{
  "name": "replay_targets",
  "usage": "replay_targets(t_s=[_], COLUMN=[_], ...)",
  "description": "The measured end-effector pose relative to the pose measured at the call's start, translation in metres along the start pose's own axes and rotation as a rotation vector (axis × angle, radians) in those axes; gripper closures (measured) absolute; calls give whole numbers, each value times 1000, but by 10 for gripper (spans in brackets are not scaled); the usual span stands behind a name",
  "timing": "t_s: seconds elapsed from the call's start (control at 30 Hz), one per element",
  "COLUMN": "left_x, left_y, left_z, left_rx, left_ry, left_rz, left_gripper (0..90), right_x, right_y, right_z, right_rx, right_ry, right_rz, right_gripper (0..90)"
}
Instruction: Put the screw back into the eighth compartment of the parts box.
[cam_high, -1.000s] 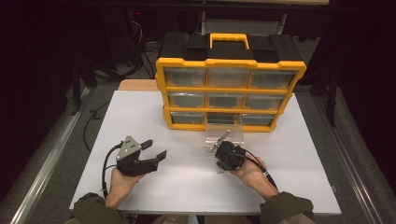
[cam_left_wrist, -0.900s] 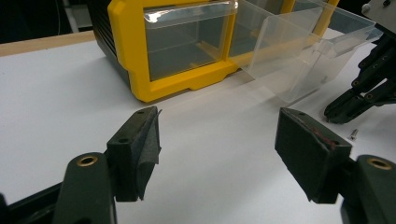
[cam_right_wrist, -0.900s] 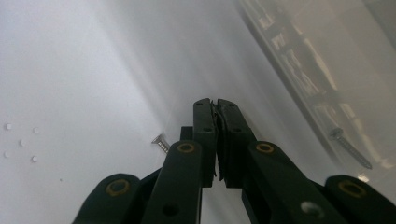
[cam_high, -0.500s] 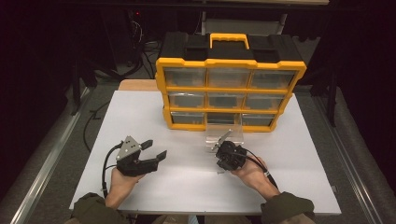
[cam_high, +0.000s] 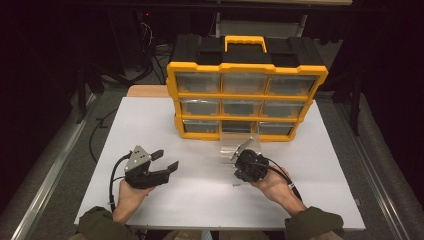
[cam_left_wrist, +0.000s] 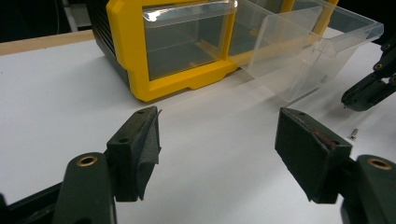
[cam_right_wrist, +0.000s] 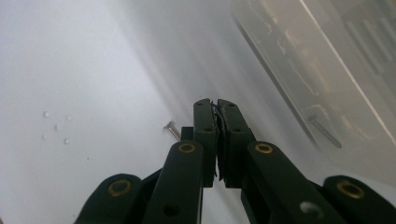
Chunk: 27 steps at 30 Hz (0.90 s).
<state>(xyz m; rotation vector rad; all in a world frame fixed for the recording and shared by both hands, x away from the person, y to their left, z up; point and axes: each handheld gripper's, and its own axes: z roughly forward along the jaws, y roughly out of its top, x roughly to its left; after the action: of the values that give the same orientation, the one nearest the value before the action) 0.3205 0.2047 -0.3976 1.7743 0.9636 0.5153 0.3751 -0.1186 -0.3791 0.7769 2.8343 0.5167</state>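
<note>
In the high view, a yellow organizer (cam_high: 245, 100) with clear drawers stands at the far middle of the white table (cam_high: 150, 125). A clear drawer (cam_high: 239, 146) is pulled out of its bottom row and rests on the table just in front of it. The right gripper (cam_high: 243, 159) sits right at the near edge of that drawer, pointing down at the table, and the left gripper (cam_high: 165, 161) hovers well to the left with its jaws spread and nothing between them. In the left gripper view, the left gripper (cam_left_wrist: 217, 140) has wide-open jaws above bare table; the organizer (cam_left_wrist: 135, 56) is ahead, the pulled-out drawer (cam_left_wrist: 303, 51) lies to its right, and a small screw (cam_left_wrist: 354, 134) lies on the table near the tip of the right gripper (cam_left_wrist: 348, 100). In the right gripper view, the right gripper (cam_right_wrist: 216, 106) has its jaws pressed together with no visible thing pinched. The screw (cam_right_wrist: 172, 129) lies on the table just left of its tips, apart from them. Another screw (cam_right_wrist: 324, 128) lies inside the drawer (cam_right_wrist: 299, 60) at the right.
</note>
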Motion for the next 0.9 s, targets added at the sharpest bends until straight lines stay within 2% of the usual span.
replay_targets(t_s=[0.37,0.6,0.9], left_x=[0,0,0], left_y=[0,0,0], left_z=[0,0,0], left_rx=[0,-4,0], left_ry=[1,2,1], left_rz=[1,-4,0], left_gripper=[313,312,312], right_x=[-2,-4,-8], right_y=[-7,-11,-14], right_z=[-12,-25,-42], right_rx=[-14,-42,-64], right_ry=[-1,-4,-4], right_rz=[-17,17,28], right_gripper=[896,897,897])
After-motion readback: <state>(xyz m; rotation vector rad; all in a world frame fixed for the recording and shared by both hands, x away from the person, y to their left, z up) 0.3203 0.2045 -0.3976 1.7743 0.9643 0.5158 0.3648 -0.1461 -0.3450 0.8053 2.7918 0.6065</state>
